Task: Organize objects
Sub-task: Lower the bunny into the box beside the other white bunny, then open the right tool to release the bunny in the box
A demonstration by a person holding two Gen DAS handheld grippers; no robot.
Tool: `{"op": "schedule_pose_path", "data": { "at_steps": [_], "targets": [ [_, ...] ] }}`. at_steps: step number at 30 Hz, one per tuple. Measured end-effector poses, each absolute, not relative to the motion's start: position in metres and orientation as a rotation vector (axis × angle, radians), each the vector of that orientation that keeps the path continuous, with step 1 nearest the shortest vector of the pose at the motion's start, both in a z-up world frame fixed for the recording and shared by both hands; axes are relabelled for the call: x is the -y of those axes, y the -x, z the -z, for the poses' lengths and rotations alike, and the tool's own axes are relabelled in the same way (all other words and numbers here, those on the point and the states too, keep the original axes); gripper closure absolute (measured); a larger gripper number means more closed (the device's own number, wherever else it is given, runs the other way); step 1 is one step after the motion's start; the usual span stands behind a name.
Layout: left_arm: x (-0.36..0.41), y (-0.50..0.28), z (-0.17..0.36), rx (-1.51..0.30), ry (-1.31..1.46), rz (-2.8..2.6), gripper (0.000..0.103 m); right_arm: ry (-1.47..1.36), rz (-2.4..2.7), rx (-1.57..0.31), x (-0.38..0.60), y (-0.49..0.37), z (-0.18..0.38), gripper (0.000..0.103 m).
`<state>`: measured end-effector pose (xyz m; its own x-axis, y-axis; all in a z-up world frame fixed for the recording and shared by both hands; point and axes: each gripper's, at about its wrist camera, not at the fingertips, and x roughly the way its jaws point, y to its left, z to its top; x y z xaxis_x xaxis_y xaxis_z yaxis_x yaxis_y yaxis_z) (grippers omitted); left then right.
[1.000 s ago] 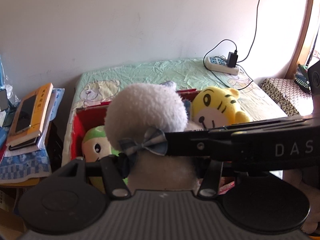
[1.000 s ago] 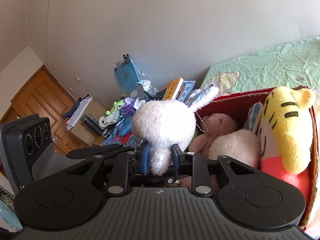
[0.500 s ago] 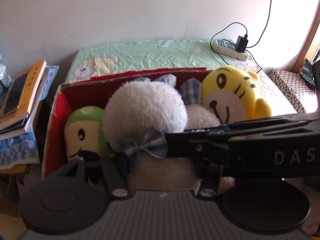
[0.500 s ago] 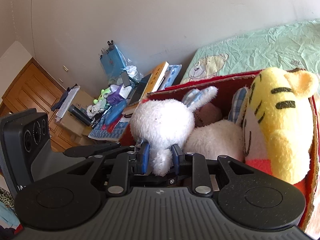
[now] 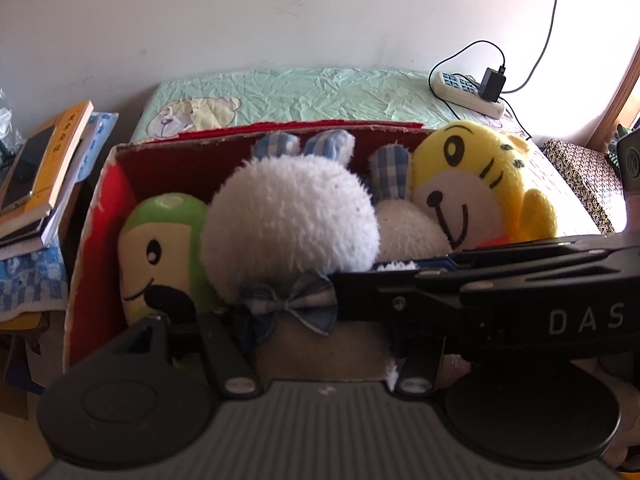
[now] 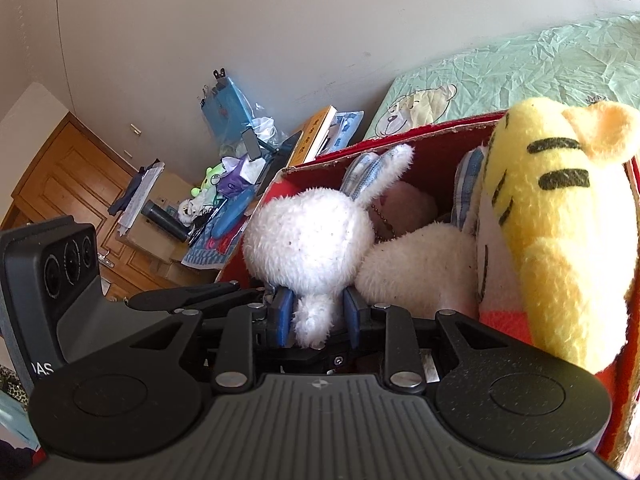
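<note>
step: lowering fluffy white plush bunny (image 6: 308,240) into red cardboard box (image 5: 104,216) | both grippers (image 6: 316,312) (image 5: 320,320) pinching bunny | next: release, withdraw clear of yellow tiger plush (image 6: 560,216)

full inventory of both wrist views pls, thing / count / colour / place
white plush rabbit: 1, white, plaid bow and ear linings, over the box, held by both grippers
second white plush: 1, white, in box beside the rabbit
tiger plush: 1, yellow, right end of box
green plush: 1, green and cream, left end of box
pink plush: 1, pink, back of box, mostly hidden
cardboard box: 1, red, on the bed
bed sheet: 1, mint green, bear print
power strip: 1, white, black charger plugged in, on bed
books: stack, orange on top, left of bed
wooden door: 1, brown
left hand-held gripper: 1, black, shut on rabbit
right hand-held gripper: 1, black, blue pads, shut on rabbit
</note>
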<state>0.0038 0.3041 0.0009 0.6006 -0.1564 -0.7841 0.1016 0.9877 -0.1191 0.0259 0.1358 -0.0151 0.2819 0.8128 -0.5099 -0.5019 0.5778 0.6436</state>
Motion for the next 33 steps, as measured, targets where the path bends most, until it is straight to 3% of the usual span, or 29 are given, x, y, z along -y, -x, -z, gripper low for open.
{"op": "schedule_pose_path", "data": {
  "at_steps": [16,18,25,30,33],
  "targets": [
    [-0.293,0.004,0.003,-0.906,0.033,0.113,0.045,-0.396,-0.885,-0.910,-0.129,-0.019,0.017,0.075],
    [-0.293,0.005,0.002,-0.905,0.029,0.098,0.037,-0.398,-0.880,-0.906,-0.128,-0.017,0.015,0.075],
    [-0.298,0.012,-0.002,-0.903,0.032,0.063,0.025,-0.379,-0.852,-0.890,-0.124,-0.009,0.008,0.073],
    [-0.296,0.023,-0.008,-0.888,0.011,0.055,0.012,-0.376,-0.822,-0.881,-0.121,-0.001,0.006,0.072],
    [-0.295,0.030,-0.012,-0.870,-0.012,0.044,0.009,-0.369,-0.797,-0.862,-0.120,0.006,0.003,0.071]
  ]
}}
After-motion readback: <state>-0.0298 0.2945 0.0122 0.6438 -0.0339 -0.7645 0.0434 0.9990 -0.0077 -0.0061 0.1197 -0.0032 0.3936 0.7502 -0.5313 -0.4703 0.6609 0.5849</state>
